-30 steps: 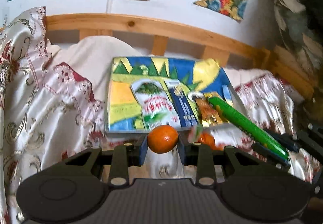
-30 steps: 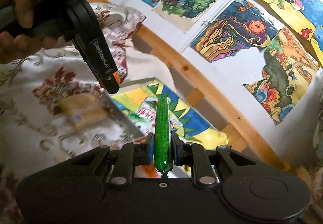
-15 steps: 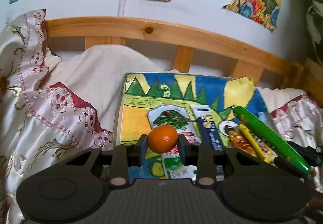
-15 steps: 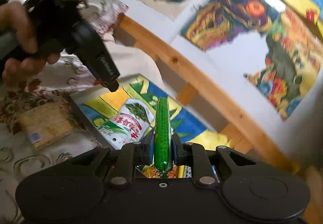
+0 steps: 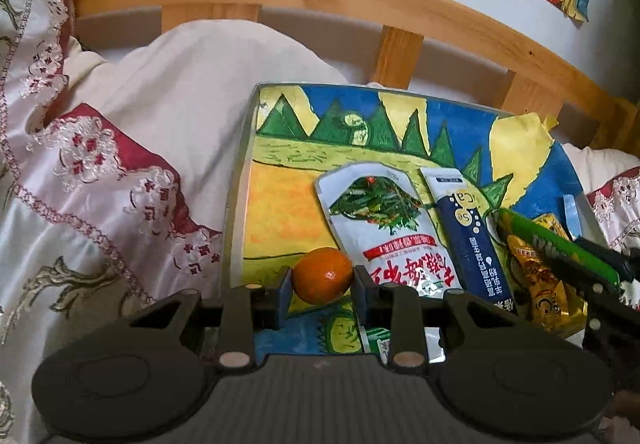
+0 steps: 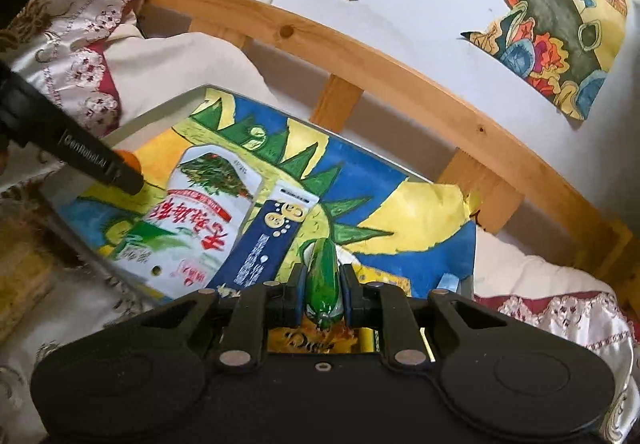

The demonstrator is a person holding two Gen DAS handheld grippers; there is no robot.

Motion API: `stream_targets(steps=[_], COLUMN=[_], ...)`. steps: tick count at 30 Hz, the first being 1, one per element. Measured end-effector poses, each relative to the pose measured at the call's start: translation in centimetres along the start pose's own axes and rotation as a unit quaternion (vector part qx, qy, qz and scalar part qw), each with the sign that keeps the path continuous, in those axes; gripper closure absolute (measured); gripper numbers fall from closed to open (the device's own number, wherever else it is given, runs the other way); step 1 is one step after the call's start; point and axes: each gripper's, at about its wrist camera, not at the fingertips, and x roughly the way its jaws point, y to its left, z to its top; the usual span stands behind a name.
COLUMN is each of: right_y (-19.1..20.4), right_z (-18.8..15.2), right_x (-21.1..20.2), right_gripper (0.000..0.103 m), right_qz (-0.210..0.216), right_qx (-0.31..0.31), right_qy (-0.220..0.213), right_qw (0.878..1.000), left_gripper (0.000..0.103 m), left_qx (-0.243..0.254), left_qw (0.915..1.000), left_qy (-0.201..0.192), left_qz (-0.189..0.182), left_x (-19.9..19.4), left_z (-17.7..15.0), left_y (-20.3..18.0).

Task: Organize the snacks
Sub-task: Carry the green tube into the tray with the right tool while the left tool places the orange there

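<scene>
While clamped on a small round orange mandarin [image 5: 322,275], left gripper [image 5: 322,280] over near-left corner of shallow painted tray [image 5: 240,179], bare spot just below; right gripper [image 6: 323,286], clamped on long green sausage stick [image 6: 322,276], axis pointing away, over right side.

Our two grippers share one build. The left gripper [image 5: 322,286] has a matte black body with two round embossed discs, silver rivets on angled link arms, and dark blue pads [image 5: 285,292]. Beside the painted tray [image 6: 132,119], its finger carries white "GenRobot.AI" lettering.
</scene>
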Motion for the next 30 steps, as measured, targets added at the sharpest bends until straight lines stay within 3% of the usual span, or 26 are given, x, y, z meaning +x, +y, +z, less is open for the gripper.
stream_targets(steps=[14,16,18,19,23,30], right_y=[0.2,0.2,0.1,0.1,-0.2,-1.9], right_z=[-1.4,-1.2,-1.1,-1.1,-1.1,-0.9], right_x=[2.4,2.4,2.2,2.0,0.7,-2.1], right_gripper=[0.084,0.082,0.074,0.066,0.051,0.032], right_qz=[0.019,0.021,0.028,0.032,0.035,0.039], right_qx=[0.038,0.041,0.046,0.048,0.048,0.086], right_qy=[0.044,0.044,0.040,0.038,0.025,-0.002], right_qw=[0.998,0.998,0.998,0.998,0.998,0.996], left_gripper=[0.066,0.060,0.044,0.042,0.031,0.010], left_qx=[0.001,0.002,0.002,0.002,0.006,0.014], left_qw=[0.9996,0.9996,0.9996,0.9996,0.9998,0.9992], left_qy=[0.023,0.025,0.026,0.024,0.014,-0.027], left_qz=[0.016,0.015,0.015,0.016,0.015,0.027], left_x=[1.2,1.2,1.0,0.8,-0.4,-3.6], left_z=[-0.6,-0.4,-0.3,-0.2,-0.2,-0.9], left_y=[-0.2,-0.2,-0.3,-0.4,-0.7,-1.5])
